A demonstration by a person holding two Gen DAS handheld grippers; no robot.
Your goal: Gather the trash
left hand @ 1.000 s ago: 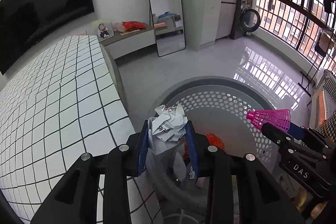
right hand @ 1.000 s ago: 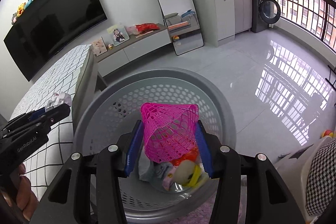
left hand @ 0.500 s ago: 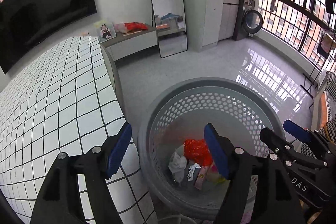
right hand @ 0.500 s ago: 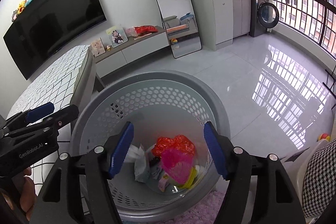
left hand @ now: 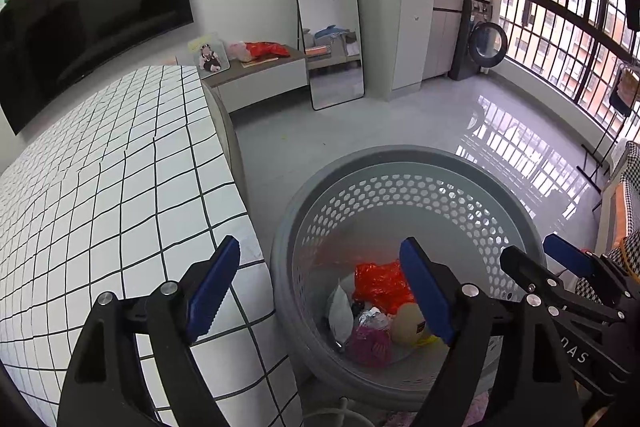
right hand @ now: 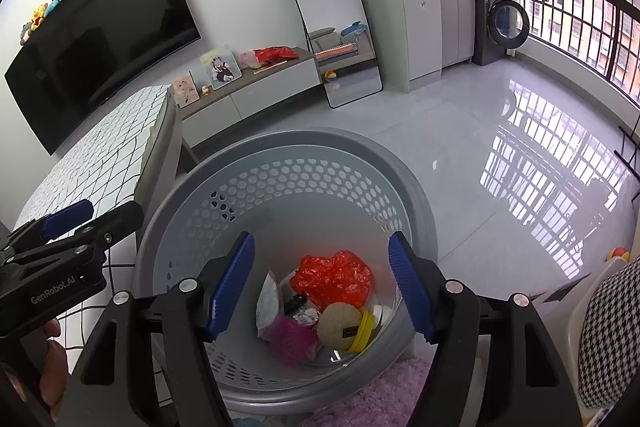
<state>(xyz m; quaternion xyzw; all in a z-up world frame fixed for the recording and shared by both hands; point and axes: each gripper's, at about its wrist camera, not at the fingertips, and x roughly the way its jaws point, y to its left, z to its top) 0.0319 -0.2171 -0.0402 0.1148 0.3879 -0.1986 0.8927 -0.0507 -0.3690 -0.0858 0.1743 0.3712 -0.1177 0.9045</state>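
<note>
Grey perforated basket (right hand: pixel 288 163) stood on the floor, hard against the grid-patterned bed (left hand: pixel 100 187). Trash lay heaped at its bottom: red plastic bag (right hand: pixel 334 277), pink mesh piece (right hand: pixel 292 341), tan ball (right hand: pixel 340 319), white paper (right hand: pixel 266 301); smaller scraps too tangled to identify. Left gripper (left hand: pixel 320 291) and right gripper (right hand: pixel 320 287) both hung over the rim, jaws spread wide, holding nothing. "GenRobot.AI" was readable on the left gripper's body. Open tiled floor (right hand: pixel 460 131) lay beyond.
</note>
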